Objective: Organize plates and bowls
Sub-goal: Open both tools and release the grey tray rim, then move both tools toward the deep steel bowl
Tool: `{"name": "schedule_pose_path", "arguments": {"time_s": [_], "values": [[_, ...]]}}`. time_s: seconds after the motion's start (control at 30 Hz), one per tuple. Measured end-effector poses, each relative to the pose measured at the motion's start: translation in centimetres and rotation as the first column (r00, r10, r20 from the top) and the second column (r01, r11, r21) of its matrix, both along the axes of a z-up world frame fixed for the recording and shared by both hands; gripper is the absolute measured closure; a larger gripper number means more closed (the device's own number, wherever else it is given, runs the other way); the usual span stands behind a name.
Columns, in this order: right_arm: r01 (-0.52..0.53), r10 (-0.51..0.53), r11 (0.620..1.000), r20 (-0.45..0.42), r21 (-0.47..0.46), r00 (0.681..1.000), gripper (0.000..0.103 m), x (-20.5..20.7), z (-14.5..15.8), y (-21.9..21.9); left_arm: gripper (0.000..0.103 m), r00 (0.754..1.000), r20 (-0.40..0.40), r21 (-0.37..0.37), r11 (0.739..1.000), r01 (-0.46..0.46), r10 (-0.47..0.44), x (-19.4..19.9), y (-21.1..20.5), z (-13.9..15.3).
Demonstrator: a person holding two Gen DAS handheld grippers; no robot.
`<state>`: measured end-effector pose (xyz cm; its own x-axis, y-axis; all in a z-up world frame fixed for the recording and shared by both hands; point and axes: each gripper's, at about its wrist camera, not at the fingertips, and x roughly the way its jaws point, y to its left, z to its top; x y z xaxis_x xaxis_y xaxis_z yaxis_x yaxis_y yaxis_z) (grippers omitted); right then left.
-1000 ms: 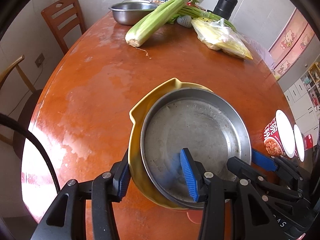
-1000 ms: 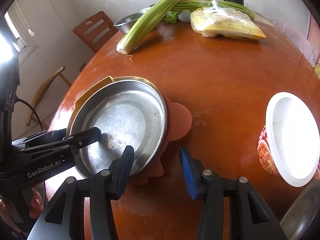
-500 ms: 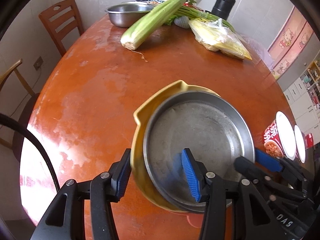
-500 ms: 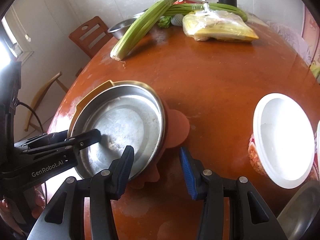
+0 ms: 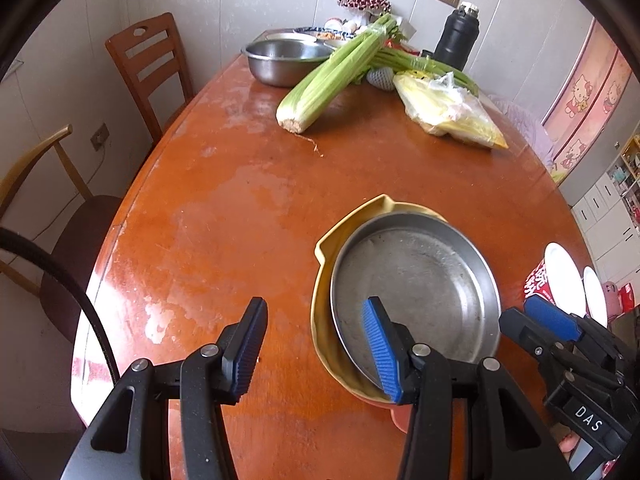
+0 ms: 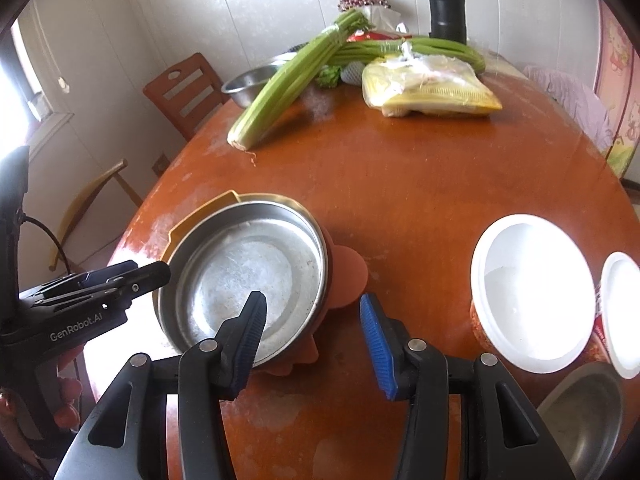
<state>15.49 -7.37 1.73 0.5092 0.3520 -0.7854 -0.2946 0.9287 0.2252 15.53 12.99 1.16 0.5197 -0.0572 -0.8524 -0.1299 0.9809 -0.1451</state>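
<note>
A steel pan-like plate (image 5: 416, 292) (image 6: 248, 276) sits nested in a yellow dish (image 5: 322, 320) (image 6: 200, 210), on a reddish mat or plate (image 6: 348, 276). The stack rests on the round wooden table (image 5: 240, 200). My left gripper (image 5: 316, 344) is open and empty just left of the stack; its right finger overlaps the near rim. My right gripper (image 6: 312, 332) is open and empty over the stack's near right edge. Each gripper shows in the other's view: the right (image 5: 544, 320), the left (image 6: 120, 280).
A steel bowl (image 5: 284, 56), celery (image 5: 332, 76), a bagged yellow pack (image 5: 452, 108) and a black flask (image 5: 456, 40) lie at the far end. Two instant-noodle cups (image 6: 532, 292) and another steel bowl (image 6: 584, 416) stand at right. Chairs (image 5: 152, 64) stand at left.
My left gripper let go of the stack's left rim, drew back and moved left. The stack now rests on the table. My right gripper stayed open, drawing back a little.
</note>
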Motion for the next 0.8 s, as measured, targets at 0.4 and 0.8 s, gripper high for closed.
{"name": "schedule_pose_path", "arguments": {"time_s": [0.4,0.8], "values": [[0.003,-0.002,1.0,0.123,-0.008,0.992,0.039,-2.0,3.3,-2.1,0.052,0.998,0.061,0.02,0.999,0.027,-0.028,-1.4,-3.1,2.8],[0.048,-0.05,0.999,0.27,0.015,0.961,0.038,-4.3,7.1,-8.2,0.051,0.991,0.097,0.023,0.995,0.093,-0.095,-1.6,-8.9,4.9]]}}
